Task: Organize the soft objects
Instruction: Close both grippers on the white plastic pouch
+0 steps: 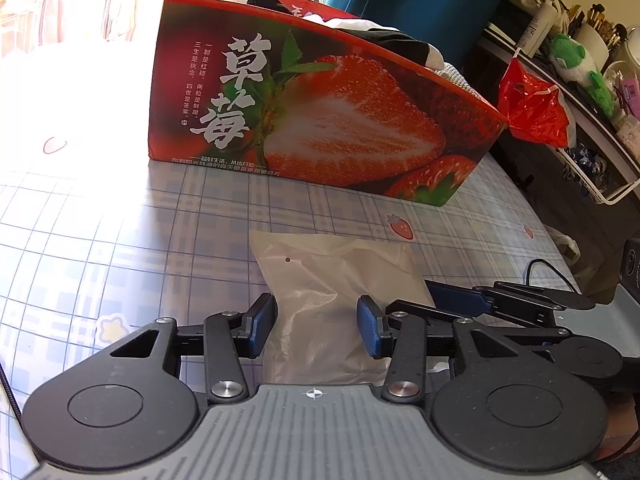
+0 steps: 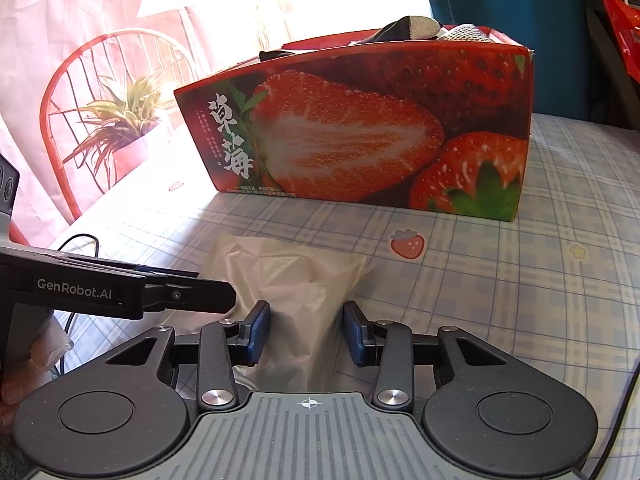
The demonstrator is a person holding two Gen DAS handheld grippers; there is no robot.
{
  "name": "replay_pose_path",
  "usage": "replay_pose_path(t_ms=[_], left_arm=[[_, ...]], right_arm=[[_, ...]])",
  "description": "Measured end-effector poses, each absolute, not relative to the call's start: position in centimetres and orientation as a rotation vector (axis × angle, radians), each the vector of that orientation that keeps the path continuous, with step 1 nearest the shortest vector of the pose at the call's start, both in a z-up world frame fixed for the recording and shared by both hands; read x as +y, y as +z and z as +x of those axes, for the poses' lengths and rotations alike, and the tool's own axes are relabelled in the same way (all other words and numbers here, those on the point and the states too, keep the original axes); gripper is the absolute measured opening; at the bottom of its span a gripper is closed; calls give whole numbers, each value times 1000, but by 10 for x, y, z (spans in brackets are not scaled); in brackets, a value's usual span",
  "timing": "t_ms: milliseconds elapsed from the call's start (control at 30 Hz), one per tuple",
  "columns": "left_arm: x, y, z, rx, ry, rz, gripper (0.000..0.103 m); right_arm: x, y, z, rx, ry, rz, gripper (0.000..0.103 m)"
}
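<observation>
Both grippers are flanking a translucent plastic bag point(image 1: 340, 300) lying on the checked worktop point(image 2: 520, 280) — left gripper point(image 1: 316, 326) and right gripper point(image 2: 307, 330) are standing spread, pinching nothing, seemingly lining up a grasp. The strawberry box point(image 1: 320, 120), already holding fabric items, is waiting behind; sunlight is flooding the cluttered room.

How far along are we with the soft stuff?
Done: several fabric items already sit in the strawberry box. In hand: nothing; both the left hand-held gripper and right hand-held gripper are open around the plastic bag. Left: grasp and box it.
</observation>
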State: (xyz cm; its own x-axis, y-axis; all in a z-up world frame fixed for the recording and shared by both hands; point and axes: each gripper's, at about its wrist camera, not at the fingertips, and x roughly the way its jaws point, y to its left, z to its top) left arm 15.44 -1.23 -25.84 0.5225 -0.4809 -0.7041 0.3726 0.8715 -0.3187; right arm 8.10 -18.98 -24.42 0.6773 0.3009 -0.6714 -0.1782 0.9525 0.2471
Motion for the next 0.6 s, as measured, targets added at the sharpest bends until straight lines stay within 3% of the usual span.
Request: replay_pose_path(t_ms=[333, 600], left_arm=[[-11, -259, 155, 886, -516, -140, 47], [-7, -255, 153, 907, -463, -113, 46]], right_arm=[[-191, -244, 82, 784, 271, 170, 36], [-208, -249, 82, 781, 248, 331, 31]])
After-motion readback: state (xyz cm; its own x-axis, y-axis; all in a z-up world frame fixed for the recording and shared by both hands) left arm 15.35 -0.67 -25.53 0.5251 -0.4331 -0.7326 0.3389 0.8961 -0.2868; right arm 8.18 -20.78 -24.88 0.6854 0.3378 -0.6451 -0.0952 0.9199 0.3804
